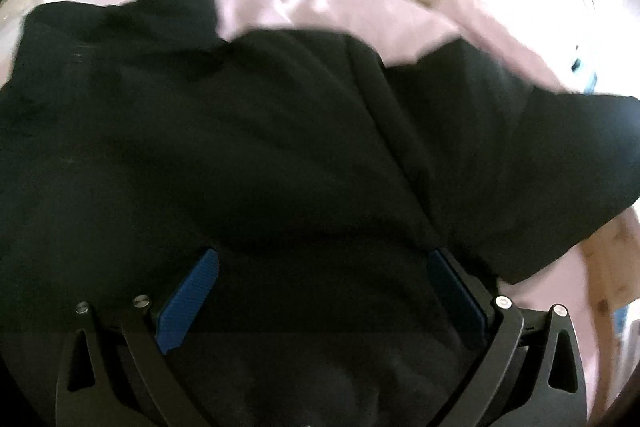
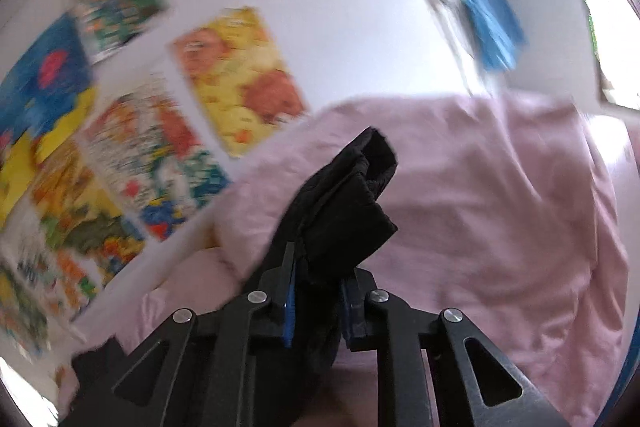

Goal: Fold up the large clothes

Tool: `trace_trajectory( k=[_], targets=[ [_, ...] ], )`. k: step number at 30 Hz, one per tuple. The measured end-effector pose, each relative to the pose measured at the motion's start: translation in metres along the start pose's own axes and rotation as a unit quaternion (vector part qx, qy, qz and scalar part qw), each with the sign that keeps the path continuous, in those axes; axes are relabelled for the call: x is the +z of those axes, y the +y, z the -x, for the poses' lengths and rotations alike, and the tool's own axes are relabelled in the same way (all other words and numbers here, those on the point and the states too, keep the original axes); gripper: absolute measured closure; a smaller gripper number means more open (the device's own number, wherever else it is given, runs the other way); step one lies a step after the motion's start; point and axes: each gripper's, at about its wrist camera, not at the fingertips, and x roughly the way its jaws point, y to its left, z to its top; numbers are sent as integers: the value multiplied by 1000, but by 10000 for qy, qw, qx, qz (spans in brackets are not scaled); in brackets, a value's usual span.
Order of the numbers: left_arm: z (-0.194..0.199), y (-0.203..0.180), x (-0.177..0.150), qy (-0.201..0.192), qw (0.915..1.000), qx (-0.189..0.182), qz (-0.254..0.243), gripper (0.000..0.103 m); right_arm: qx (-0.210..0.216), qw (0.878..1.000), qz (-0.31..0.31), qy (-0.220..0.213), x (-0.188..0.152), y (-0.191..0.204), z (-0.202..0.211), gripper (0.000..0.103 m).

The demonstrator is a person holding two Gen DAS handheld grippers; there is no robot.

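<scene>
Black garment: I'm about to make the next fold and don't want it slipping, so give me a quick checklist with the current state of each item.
1. Right gripper shut on the black garment: ok, a bunched fold sits between its pads.
2. Left gripper holding cloth: not ok, its jaws stand wide open above the garment.
3. Garment spread flat: not ok, ridges and creases run across it in the left wrist view.
4. Pink sheet free for laying the fold: ok in what the right wrist view shows.
5. Which part of the garment the right gripper holds: cannot tell.
6. Sharp view for aiming: not ok, both pictures are blurred.
</scene>
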Motion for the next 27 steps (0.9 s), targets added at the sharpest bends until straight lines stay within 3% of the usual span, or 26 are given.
trace_trajectory(
  k=[4,8,11,14,17,20,27],
  targets=[
    [54,29,-1,-169,9994,-9,299,1,592,9933,972,-193,-9,68,17,87],
    [111,45,-6,-396,9972,-133,628,1,1170,9739,1935,-202,-37,140,34,88],
    [161,50,-3,-547,9879,-783,1222,1,1461,9533,2642,-110,-67,194,41,88],
    [207,67,-7,-829,9699,-1451,1771,1,1674,9277,3334,-122,-105,237,50,88],
    [249,71,1,-1079,9585,-1853,1880,1,1897,9054,3797,-111,-143,271,59,88],
    [277,72,2,-1261,9541,-2089,1738,1,2015,8790,4318,-148,-183,300,67,89],
    [253,80,-11,-1171,9535,-2226,1663,1,2263,8001,5549,-270,-286,341,75,89]
  ],
)
